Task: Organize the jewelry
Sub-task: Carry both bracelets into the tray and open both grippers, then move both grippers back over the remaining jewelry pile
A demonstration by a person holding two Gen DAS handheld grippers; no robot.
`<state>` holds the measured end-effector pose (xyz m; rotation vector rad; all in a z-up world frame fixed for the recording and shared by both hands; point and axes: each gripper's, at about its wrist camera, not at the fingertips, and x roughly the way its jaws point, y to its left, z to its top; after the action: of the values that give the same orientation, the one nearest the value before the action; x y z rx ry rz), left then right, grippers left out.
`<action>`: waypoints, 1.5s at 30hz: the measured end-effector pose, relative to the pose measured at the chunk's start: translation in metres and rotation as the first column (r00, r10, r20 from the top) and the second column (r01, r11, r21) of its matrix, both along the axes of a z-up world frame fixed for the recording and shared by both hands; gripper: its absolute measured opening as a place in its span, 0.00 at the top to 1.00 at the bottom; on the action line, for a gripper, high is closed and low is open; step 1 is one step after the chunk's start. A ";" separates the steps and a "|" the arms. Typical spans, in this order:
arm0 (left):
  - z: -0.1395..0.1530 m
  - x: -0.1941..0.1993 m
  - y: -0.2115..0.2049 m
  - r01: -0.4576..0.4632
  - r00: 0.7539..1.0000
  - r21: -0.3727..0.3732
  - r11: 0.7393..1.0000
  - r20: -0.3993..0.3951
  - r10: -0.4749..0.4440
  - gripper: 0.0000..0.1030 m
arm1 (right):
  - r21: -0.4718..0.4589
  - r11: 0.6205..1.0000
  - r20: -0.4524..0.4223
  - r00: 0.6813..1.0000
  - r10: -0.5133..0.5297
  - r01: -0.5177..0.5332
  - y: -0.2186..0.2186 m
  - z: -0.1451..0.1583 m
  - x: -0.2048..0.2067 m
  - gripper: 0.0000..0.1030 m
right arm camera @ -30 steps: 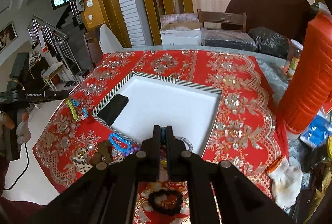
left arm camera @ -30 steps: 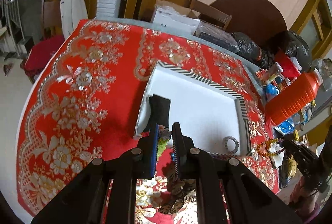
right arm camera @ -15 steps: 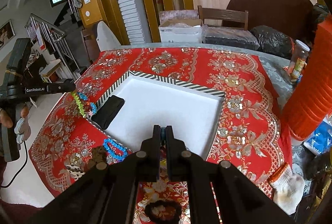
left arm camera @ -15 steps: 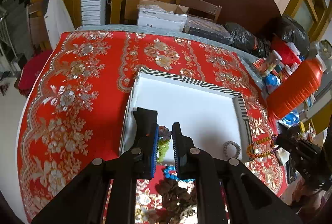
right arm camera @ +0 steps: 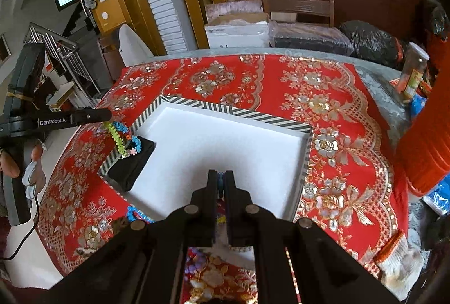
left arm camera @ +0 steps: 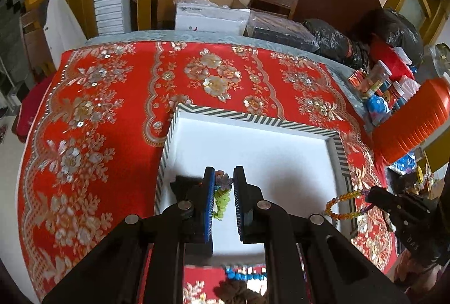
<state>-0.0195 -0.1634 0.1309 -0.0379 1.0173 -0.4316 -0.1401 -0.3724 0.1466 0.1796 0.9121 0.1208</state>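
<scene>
Both tools now sit farther over the white tray (left arm camera: pixel 253 118) than a second ago, and the left tool (left arm camera: pixel 224 186), which hung outside the tray's near-left corner, hangs above the black pouch (right arm camera: pixel 132 163) lying inside that corner. The left tool is clamped on a green-and-blue flower bracelet (right arm camera: pixel 119 135), which dangles from its tip just over the pouch. The right tool (right arm camera: pixel 220 183) is pressed together on an amber bead bracelet (left arm camera: pixel 341 205), whose loop hangs at the tray's right rim and has lifted off the red floral cloth (left arm camera: pixel 98 121) covering the table. Counted across both views: two tools, one tray with a striped border, one pouch in it, two bracelets held in the air, and one blue bead bracelet (right arm camera: pixel 135 215) lying on the cloth just outside the tray's near edge. One orange ribbed container (left arm camera: pixel 413 121) stands beyond the tray's right side.
</scene>
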 end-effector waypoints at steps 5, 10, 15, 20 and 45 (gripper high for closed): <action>-0.012 0.029 -0.010 0.004 1.000 0.005 1.000 -0.022 -0.004 1.00 | 0.031 0.999 -0.039 0.999 -0.019 0.021 -0.005 -0.017 0.026 0.96; -0.027 0.061 -0.016 -0.007 0.998 -0.015 1.000 -0.056 0.006 1.00 | 0.049 0.998 -0.080 0.996 -0.042 0.046 -0.014 -0.034 0.047 0.96; -0.055 0.084 -0.011 -0.038 0.993 0.012 0.999 -0.110 0.040 1.00 | -0.026 0.996 -0.157 0.984 -0.083 0.080 -0.030 -0.059 0.057 0.96; -0.079 0.089 0.001 -0.065 0.985 0.033 0.997 -0.157 0.070 1.00 | -0.062 0.993 -0.238 0.965 -0.112 0.099 -0.042 -0.086 0.055 0.96; -0.042 0.027 0.007 -0.073 0.997 0.056 0.996 -0.029 0.075 0.90 | -0.032 0.993 -0.163 0.980 -0.117 0.113 -0.025 -0.058 0.021 0.57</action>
<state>0.0072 -0.1563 0.0886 -0.0330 1.0543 -0.3361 -0.1186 -0.3972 0.0888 0.2234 1.0647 -0.0124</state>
